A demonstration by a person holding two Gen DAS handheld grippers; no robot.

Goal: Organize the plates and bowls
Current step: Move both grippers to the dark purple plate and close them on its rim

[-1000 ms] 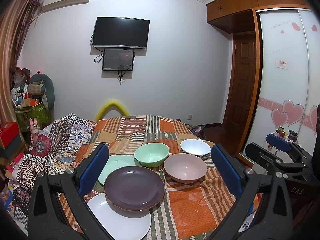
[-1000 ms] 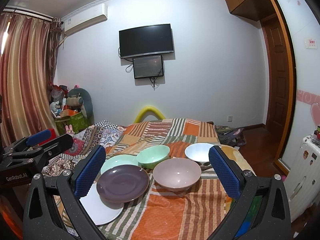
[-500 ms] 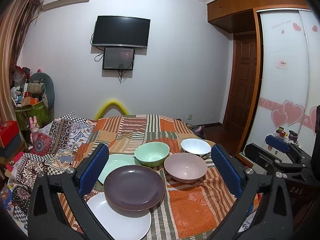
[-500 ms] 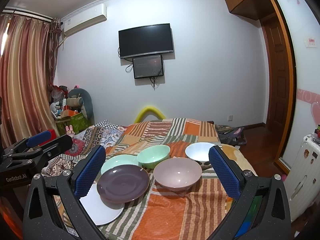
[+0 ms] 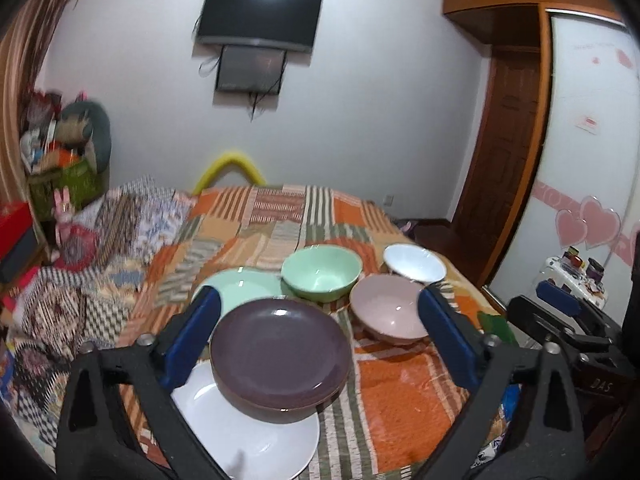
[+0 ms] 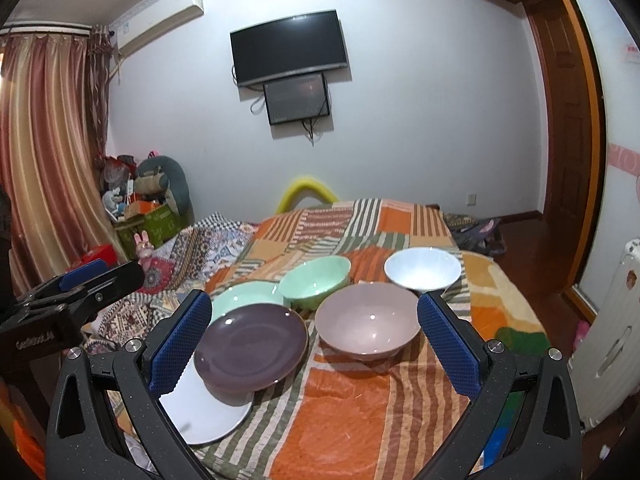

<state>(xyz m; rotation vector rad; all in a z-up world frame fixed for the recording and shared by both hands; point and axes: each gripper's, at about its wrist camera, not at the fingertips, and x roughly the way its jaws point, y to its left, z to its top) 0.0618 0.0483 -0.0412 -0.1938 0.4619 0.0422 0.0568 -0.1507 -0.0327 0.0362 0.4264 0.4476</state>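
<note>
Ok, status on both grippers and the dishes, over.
Left gripper open, jaws just narrowing, dark purple plate between them, no contact. Right gripper open, empty. Purple plate overlaps flat white plate. Nothing blocking.

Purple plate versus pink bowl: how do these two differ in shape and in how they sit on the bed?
The purple plate is dark, wide and shallow; the pink bowl is pale and clearly deeper. The purple plate overlaps the white plate beneath it, while the pink bowl sits directly on the striped blanket. The purple plate lies on the left, the pink bowl to its right. Both are round, upright, empty and untouched by either tongs.
</note>
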